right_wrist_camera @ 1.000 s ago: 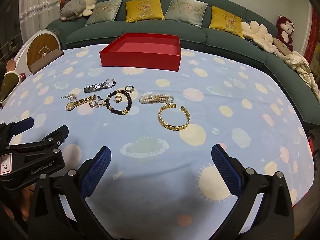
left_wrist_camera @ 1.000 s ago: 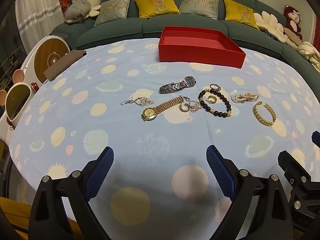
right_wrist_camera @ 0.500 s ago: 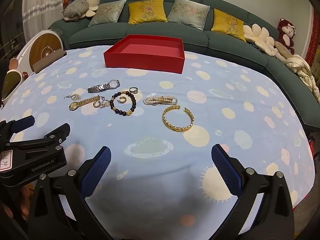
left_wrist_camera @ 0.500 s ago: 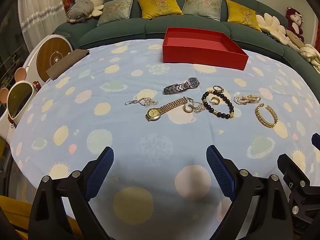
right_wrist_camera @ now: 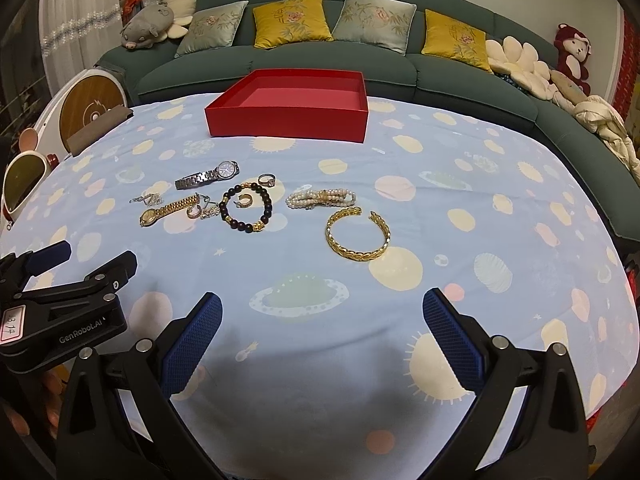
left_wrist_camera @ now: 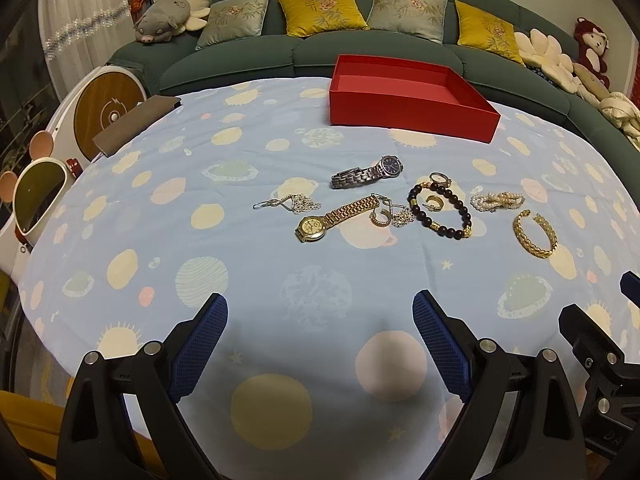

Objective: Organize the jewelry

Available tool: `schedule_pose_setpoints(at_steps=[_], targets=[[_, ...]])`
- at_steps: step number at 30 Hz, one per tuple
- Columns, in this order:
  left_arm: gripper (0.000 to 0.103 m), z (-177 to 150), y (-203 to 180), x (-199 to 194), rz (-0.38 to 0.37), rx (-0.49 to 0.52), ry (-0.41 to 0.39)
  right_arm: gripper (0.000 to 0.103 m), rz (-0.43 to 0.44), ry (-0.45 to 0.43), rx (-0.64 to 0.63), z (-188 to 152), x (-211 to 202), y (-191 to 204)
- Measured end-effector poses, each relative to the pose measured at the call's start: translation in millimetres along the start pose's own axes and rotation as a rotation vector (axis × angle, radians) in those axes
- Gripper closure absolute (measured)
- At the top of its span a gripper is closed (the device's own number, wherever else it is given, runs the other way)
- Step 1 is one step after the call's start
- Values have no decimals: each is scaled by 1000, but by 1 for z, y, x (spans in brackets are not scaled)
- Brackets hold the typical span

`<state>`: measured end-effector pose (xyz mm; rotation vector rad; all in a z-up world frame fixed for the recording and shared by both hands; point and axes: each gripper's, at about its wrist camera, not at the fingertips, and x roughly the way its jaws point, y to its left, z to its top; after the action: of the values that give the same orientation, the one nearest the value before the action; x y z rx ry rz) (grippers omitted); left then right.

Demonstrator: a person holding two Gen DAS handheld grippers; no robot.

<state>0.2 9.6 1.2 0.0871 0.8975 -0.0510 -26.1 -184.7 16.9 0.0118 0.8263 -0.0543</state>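
Several jewelry pieces lie mid-table: a silver watch (left_wrist_camera: 366,173), a gold watch (left_wrist_camera: 334,218), a silver chain (left_wrist_camera: 290,203), a dark bead bracelet (left_wrist_camera: 440,211), a pearl bracelet (left_wrist_camera: 497,201) and a gold bangle (left_wrist_camera: 535,233). An empty red box (left_wrist_camera: 408,98) stands behind them. My left gripper (left_wrist_camera: 320,338) is open and empty, near the front edge. My right gripper (right_wrist_camera: 322,334) is open and empty, in front of the gold bangle (right_wrist_camera: 357,238). The red box (right_wrist_camera: 290,108) and the left gripper (right_wrist_camera: 86,270) also show in the right wrist view.
The table wears a blue cloth (left_wrist_camera: 168,240) with planet prints. A green sofa (left_wrist_camera: 248,56) with cushions curves behind it. A white round-faced appliance (left_wrist_camera: 104,112) and a brown pouch (left_wrist_camera: 134,126) sit at the left edge. Plush toys lie at the right.
Both grippers have drifted slightly, so the jewelry sits a little further right in each view. Both stay open. Nothing on the table has moved.
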Motion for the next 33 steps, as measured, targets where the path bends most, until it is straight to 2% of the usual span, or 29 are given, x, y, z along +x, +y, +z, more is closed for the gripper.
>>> schedule_pose_setpoints(at_steps=[33], targets=[[12,-1,-1,-1,-1,0,-9,5,0,-7,-1,-1,-2,0]])
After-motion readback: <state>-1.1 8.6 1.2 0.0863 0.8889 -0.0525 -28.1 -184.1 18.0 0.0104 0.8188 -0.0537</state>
